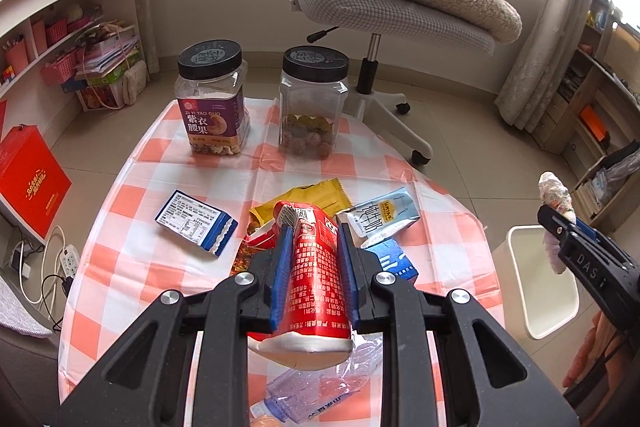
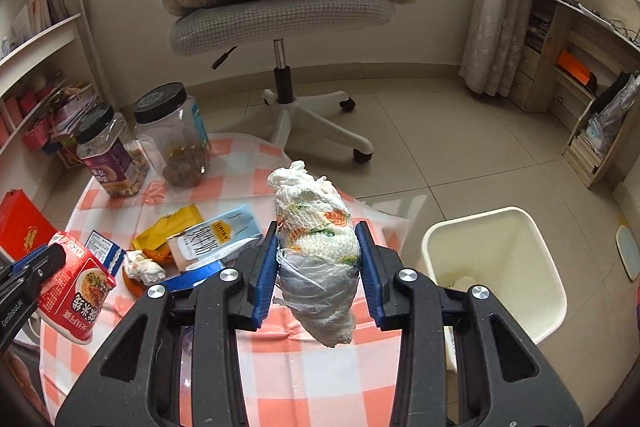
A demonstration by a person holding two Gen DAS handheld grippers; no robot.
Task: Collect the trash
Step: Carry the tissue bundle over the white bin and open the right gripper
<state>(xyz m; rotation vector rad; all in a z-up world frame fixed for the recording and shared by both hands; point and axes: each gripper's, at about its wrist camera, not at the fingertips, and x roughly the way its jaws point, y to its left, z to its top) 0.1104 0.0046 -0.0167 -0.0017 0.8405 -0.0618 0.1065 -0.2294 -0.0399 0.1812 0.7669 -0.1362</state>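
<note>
Starting at the left, a labelled nut jar (image 1: 212, 99) and a clear jar (image 1: 312, 103) stand on the checked tablecloth (image 1: 120, 211). Nearer lie a blue box (image 1: 196, 223), a yellow wrapper (image 1: 316, 193), a pale milk pouch (image 1: 382, 217) and a crushed plastic bottle (image 1: 312, 395). The left gripper (image 1: 312, 255) has its blue pads pinching a red noodle cup (image 1: 316, 275), lifted above the litter. Further right, the right gripper (image 2: 318, 259) squeezes a wad of tissue and plastic film (image 2: 320, 255) (food-stained, by the look). The white bin (image 2: 496, 267) sits on the floor beside the table's right edge, some scraps inside.
</note>
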